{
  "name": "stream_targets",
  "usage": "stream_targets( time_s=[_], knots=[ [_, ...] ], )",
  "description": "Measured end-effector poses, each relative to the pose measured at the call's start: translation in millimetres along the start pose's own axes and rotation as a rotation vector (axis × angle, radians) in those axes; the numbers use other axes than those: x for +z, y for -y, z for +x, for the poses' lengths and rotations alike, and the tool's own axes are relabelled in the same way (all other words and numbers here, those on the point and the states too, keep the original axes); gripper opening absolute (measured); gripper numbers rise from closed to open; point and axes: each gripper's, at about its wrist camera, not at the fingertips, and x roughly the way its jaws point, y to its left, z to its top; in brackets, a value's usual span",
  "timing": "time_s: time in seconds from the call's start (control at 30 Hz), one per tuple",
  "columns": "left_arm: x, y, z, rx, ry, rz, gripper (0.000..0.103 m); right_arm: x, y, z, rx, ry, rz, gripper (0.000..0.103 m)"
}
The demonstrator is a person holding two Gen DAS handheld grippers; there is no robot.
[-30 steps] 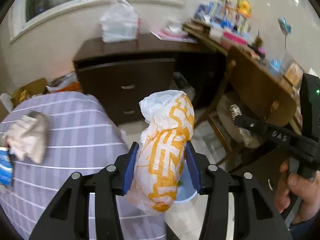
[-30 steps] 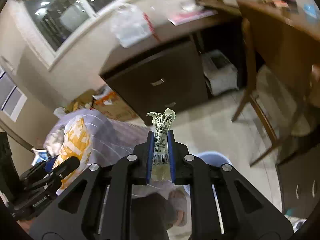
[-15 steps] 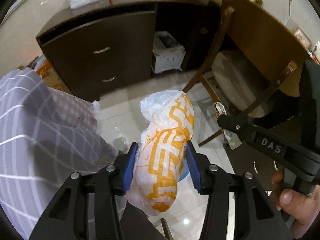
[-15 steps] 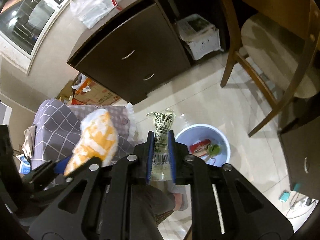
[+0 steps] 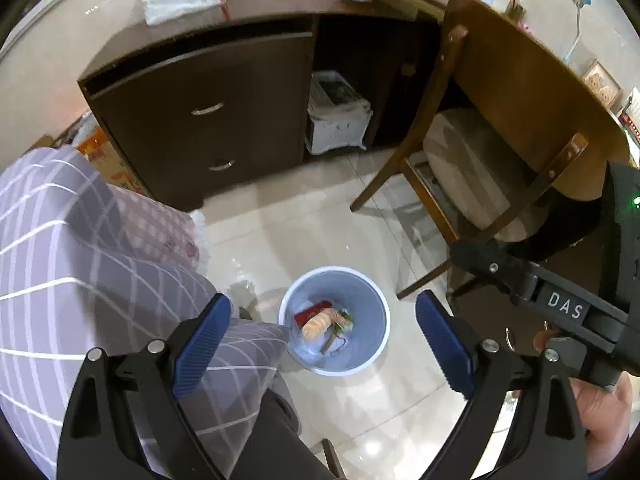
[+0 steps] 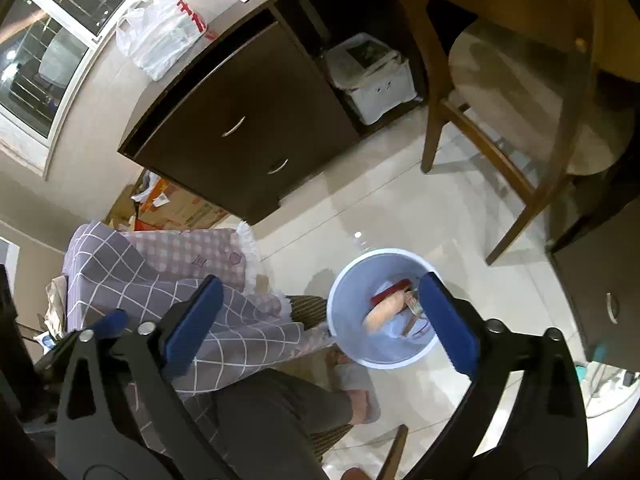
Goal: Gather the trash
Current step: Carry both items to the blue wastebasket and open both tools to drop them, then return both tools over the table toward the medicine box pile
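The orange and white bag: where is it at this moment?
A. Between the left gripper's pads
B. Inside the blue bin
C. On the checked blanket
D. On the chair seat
B: the orange and white bag lies inside the blue bin, and the left gripper is open and empty.

An orange-and-white bag (image 5: pixel 318 323) lies among trash inside the pale-blue bin (image 5: pixel 376 344).
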Motion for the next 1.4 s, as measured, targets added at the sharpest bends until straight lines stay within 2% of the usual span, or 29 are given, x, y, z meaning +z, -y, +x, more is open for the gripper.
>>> stream_targets(
  time_s=[0.13, 0.3, 0.57, 0.7, 1.07, 1.4],
  knots=[
    [-1.4, -8.0, -24.3, 0.003, 0.051, -0.013, 0.092, 0.9, -9.5, -13.1, -0.021, 0.021, -0.013, 0.097],
    [-7.2, -25.0, -67.2, 0.017, 0.149, -0.046, 0.092, 1.4, -38.7, -40.2, 0.013, 0.076, -0.055, 0.097],
    [-20.8, -66.2, -142.4, 0.098, 0.308, -0.11, 0.094, 0.7, -126.0, -81.7, 0.11, 0.161, -0.208, 0.097],
    [-31.8, -90.1, -168.9, 0.144, 0.344, -0.142, 0.094, -7.9, -169.3, -91.4, 0.152, 0.176, -0.283, 0.097],
    [-90.5, -172.6, -228.2, 0.269, 0.436, -0.274, 0.094, -46.8, -272.4, -97.5, 0.241, 0.163, -0.47, 0.097],
    [-159.6, -253.7, -261.6, 0.414, 0.446, -0.449, 0.094, -102.3, -365.1, -70.0, 0.298, 0.074, -0.653, 0.097]
  ],
)
